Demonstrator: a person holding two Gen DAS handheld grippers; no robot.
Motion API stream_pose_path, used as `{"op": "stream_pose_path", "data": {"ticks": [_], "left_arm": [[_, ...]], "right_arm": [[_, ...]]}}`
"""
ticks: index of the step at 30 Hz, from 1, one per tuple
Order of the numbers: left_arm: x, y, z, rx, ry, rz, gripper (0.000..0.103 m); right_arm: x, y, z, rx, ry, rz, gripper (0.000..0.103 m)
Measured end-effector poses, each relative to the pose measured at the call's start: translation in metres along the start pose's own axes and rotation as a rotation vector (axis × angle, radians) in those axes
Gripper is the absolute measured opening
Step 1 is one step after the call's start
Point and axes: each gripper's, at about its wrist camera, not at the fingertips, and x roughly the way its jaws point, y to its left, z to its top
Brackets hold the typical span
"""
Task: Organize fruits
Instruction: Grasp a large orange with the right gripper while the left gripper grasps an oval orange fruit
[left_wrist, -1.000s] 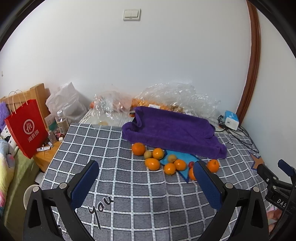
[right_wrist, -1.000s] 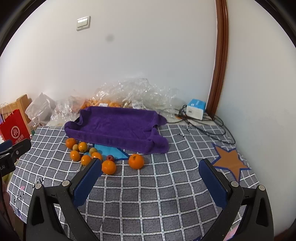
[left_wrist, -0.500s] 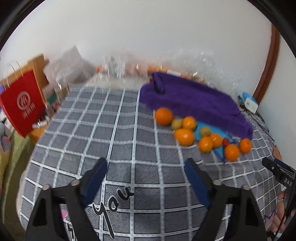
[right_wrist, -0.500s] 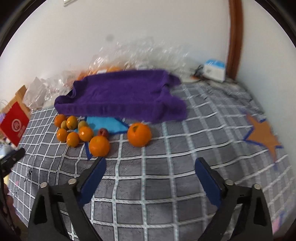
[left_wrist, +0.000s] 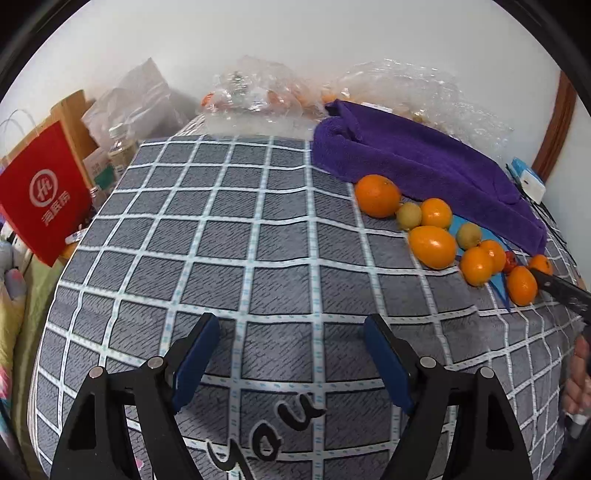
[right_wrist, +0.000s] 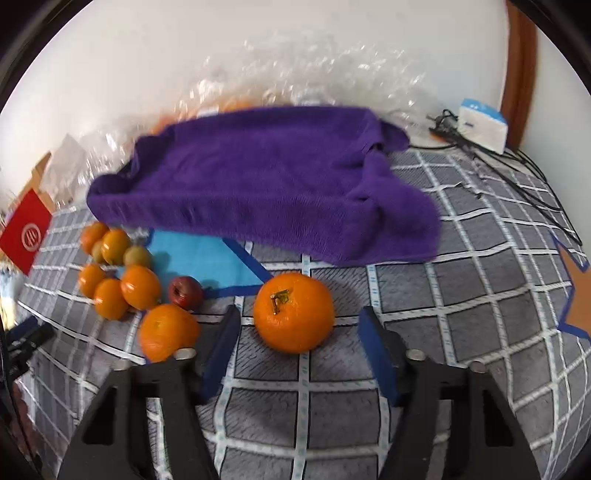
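Fruit lies loose on a grey checked bedspread (left_wrist: 229, 221), not in any container. One round, dimpled orange (right_wrist: 294, 312) with a stem stub sits at twelve o'clock of the right gripper (right_wrist: 297, 345), between its blue pads (right_wrist: 371, 343) but untouched; those jaws have just been closing and stand partly open, holding nothing. A second orange (right_wrist: 168, 330) lies at ten o'clock, beside a small red fruit (right_wrist: 185, 291) and a cluster of smaller oranges (right_wrist: 140, 286). Behind them sprawls a fuzzy purple towel (right_wrist: 266, 184), with crinkled clear plastic bags (right_wrist: 295, 70) beyond. The left gripper (left_wrist: 290, 347) is wider apart and empty over bare cloth, the fruit cluster at two o'clock.
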Motion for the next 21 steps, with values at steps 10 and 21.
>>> {"op": "stream_pose_path", "data": {"ticks": [10,21], "left_arm": [[0.014,-0.038,0.031,0.032,-0.001,-0.145,0.079],[0.042,-0.069,0.049,0.122,0.009,-0.278,0.072]], "right_arm": [[-0.003,0.005,-0.009,-0.079,-0.067,-0.031,0.043],[-0.003,-0.01,-0.006,-0.013,-0.076,-0.056,0.043]]}}
